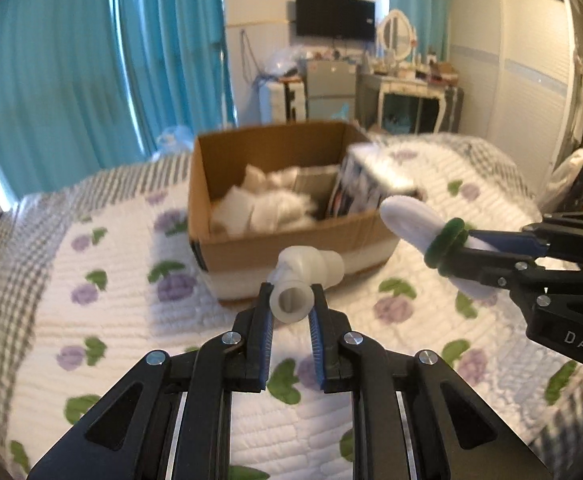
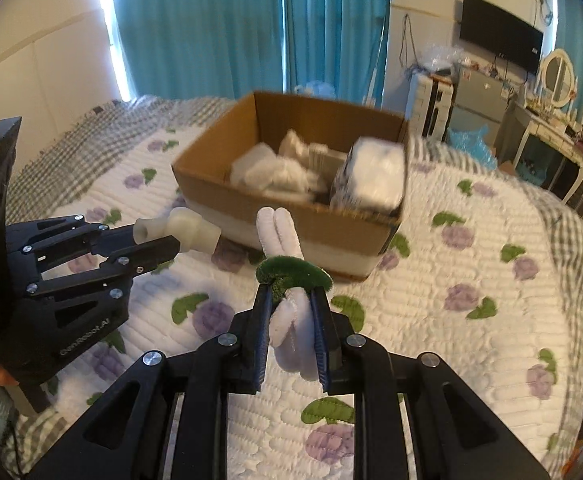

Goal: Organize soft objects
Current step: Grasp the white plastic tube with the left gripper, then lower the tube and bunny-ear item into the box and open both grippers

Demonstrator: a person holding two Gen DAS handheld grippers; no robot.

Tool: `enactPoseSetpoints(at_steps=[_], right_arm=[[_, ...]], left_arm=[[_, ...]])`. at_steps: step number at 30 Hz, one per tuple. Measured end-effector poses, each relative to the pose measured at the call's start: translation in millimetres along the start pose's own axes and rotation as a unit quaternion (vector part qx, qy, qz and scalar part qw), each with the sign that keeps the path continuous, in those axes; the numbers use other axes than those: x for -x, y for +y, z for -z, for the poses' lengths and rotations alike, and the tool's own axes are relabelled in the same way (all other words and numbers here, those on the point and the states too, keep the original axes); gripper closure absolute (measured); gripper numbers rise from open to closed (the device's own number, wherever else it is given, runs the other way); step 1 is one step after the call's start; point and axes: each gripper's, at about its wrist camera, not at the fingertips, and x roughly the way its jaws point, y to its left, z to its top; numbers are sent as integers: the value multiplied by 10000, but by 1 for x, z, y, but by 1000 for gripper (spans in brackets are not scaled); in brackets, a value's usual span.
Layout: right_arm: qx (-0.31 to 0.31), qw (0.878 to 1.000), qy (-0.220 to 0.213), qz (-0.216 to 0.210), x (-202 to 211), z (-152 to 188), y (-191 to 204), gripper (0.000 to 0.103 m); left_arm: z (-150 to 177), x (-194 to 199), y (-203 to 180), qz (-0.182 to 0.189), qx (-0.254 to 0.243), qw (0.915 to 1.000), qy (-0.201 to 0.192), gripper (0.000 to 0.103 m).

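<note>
My left gripper (image 1: 290,300) is shut on a pale translucent soft tube piece (image 1: 305,274), held above the bed in front of the cardboard box (image 1: 291,240). It also shows in the right wrist view (image 2: 189,230). My right gripper (image 2: 290,300) is shut on a white fuzzy bundle with a green band (image 2: 287,276), held just right of the left gripper; it also shows in the left wrist view (image 1: 419,228). The open box (image 2: 287,216) holds white soft items (image 2: 275,170) and a wrapped pack (image 2: 375,178).
The bed has a white quilt with purple flowers (image 1: 103,280) and a grey checked border. Blue curtains (image 1: 91,60) hang behind. A dresser with mirror (image 1: 403,80), a wall TV (image 1: 333,14) and a wardrobe (image 1: 511,60) stand at the far side.
</note>
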Motion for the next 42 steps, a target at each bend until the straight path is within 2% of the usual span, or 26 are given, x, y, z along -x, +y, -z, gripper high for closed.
enactPoseSetpoints(at_steps=[10,13,18,26,30,35,39,40,41,42], right_arm=[[171,9972,-707,171,61,-45,4,84],[256,9954,-895,204,72,-65,7,84],[302,9936,-1072,197,74,-95,6,84],[418,9934,-1052,192,35,-139,1,84],[394,9950,-911,119,3,-146,-7,84],[277,9974,-663,5,-45,-152,-24,84],[207,9984,-529,-47,-72,-154,-35,84],[186,9985,-503,-62,-79,-156,-38,84],[164,9987,-478,-79,-84,-156,-39,84],[127,9989,-447,-107,-91,-157,-41,84]], left_arm=[[-51,32,7,-28,88,9983,-572,86],[-66,30,12,42,159,9974,-708,86],[-90,9,20,36,191,9973,-711,86],[-107,-48,31,9,252,9989,-388,85],[-104,-85,35,-3,270,9996,-68,83],[-99,-115,37,135,289,9994,91,76],[-96,-130,37,28,315,9994,146,73],[-96,-132,40,3,342,9993,147,66],[-96,-133,40,-26,371,9992,123,53],[-96,-132,41,-94,405,9991,99,46]])
